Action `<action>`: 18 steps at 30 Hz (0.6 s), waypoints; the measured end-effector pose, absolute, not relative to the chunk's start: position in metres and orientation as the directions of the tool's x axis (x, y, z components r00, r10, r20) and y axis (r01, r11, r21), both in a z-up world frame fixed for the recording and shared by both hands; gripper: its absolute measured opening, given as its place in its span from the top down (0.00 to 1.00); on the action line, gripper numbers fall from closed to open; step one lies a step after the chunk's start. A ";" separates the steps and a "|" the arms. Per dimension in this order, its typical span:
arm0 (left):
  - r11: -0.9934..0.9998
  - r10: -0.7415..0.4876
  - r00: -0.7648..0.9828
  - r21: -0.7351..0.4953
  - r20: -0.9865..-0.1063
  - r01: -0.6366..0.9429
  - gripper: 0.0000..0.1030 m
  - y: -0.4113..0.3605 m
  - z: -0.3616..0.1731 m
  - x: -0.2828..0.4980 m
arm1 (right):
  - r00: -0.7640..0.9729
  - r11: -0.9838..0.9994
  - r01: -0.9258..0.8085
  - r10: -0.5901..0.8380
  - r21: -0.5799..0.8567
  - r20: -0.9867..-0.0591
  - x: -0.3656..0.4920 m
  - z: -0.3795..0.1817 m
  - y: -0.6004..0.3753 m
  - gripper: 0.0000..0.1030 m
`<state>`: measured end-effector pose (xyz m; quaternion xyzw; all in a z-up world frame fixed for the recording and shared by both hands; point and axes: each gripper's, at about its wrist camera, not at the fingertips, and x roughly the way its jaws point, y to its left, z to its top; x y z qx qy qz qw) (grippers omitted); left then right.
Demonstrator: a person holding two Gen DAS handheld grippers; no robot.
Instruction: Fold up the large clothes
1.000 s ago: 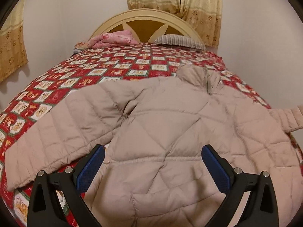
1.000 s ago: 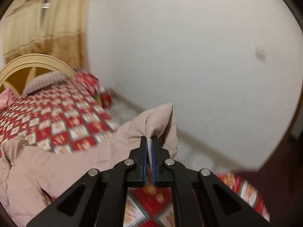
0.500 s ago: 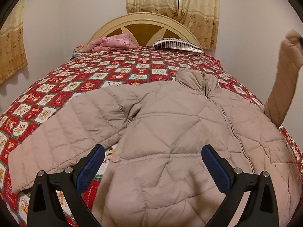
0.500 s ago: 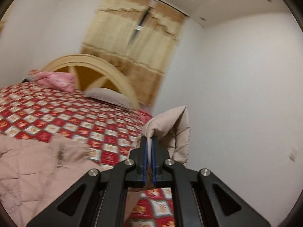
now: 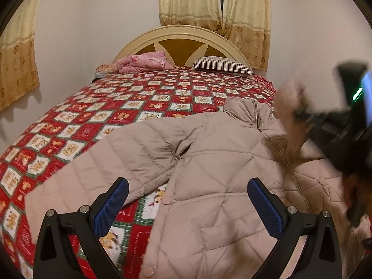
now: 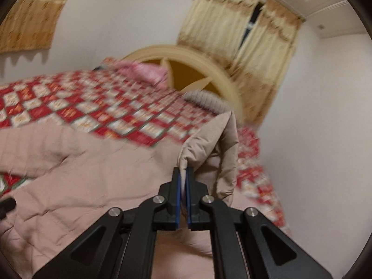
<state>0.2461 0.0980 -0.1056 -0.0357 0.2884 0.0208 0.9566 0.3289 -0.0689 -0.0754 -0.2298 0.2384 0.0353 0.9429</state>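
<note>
Sleeve (image 6: 216, 148) now over jacket (image 5: 209, 174).

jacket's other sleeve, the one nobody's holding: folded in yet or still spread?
Spread: the free sleeve lies out flat on the bedspread.

A pale beige quilted jacket (image 5: 209, 174) lies on a red, white and green checked bedspread (image 5: 144, 102), with a pink floral blanket (image 5: 144, 62) (crumpled), a black-and-white striped pillow (image 5: 223, 65), cream headboard (image 5: 181, 32) and yellow-gold patterned curtains (image 5: 190, 0)
</note>
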 end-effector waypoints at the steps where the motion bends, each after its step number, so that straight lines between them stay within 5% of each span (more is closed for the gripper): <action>1: 0.997 0.025 0.834 -0.046 -0.550 -0.060 0.01 0.097 -0.103 0.246 | 0.868 0.895 -0.198 -0.029 -0.400 -0.496 0.331 -0.089 -0.064 0.95; 9: 0.999 0.023 0.835 -0.006 -0.550 -0.032 0.01 0.085 -0.083 0.253 | 0.786 0.936 -0.280 0.096 -0.212 -0.611 0.338 -0.128 -0.055 0.89; 10: 1.000 0.013 0.835 -0.009 -0.550 -0.021 0.01 0.084 -0.078 0.255 | 0.771 0.939 -0.294 0.125 -0.176 -0.624 0.334 -0.124 -0.062 0.82; 11: 1.000 0.006 0.837 -0.014 -0.547 -0.016 0.01 0.085 -0.072 0.257 | 0.749 0.941 -0.309 0.153 -0.135 -0.644 0.333 -0.121 -0.065 0.60; 13: 0.999 0.017 0.851 -0.015 -0.525 -0.029 0.01 0.085 -0.058 0.259 | 0.725 0.946 -0.321 0.217 -0.042 -0.654 0.323 -0.107 -0.077 0.34; 18: 1.000 0.006 0.900 -0.015 -0.437 -0.014 0.01 0.057 -0.023 0.277 | 0.816 0.965 -0.262 0.214 -0.015 -0.537 0.291 -0.059 -0.126 0.37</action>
